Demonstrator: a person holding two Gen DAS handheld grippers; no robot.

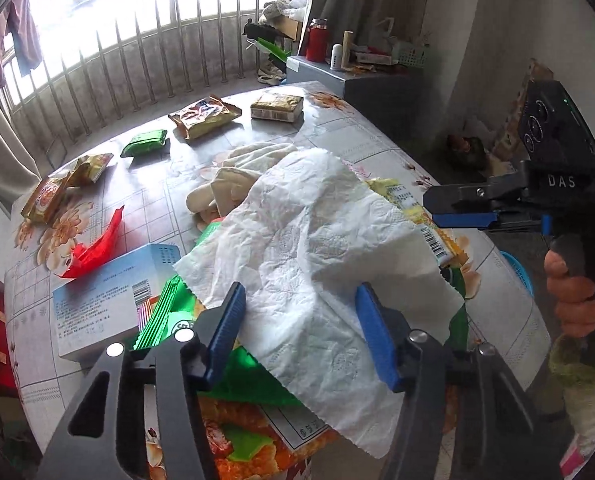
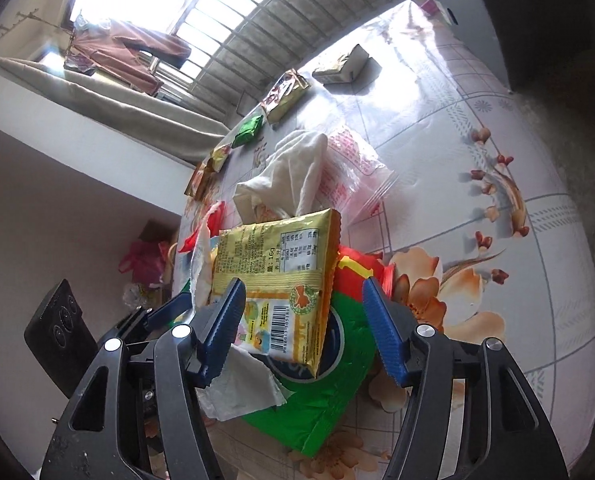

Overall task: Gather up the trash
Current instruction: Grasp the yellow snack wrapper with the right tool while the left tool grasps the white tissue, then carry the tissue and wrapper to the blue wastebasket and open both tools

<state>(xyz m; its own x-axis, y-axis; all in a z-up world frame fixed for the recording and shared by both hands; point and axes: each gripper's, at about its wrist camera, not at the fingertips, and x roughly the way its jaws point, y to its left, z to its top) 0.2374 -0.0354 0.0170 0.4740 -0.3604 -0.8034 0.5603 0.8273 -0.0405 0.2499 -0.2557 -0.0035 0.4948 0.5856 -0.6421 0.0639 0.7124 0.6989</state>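
- Trash heaped on flowery table (image 1: 377, 136), right under both tongs.
- Left gripper (image 1: 301, 330) wide open, straddling white paper towel (image 1: 313, 240).
- Right gripper (image 2: 303, 326) open too, yellow snack wrapper (image 2: 273, 276) between fingers, atop green bag (image 2: 329, 396).

Left claw (image 1: 301, 336) and right claw (image 2: 301, 330) both gape wide, fingers apart.

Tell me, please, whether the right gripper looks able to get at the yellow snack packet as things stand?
Probably yes. The right gripper is open, and the yellow snack packet lies on top of the pile, its near end already between the blue fingers. Nothing covers it in the right wrist view; the white tissue only borders it.
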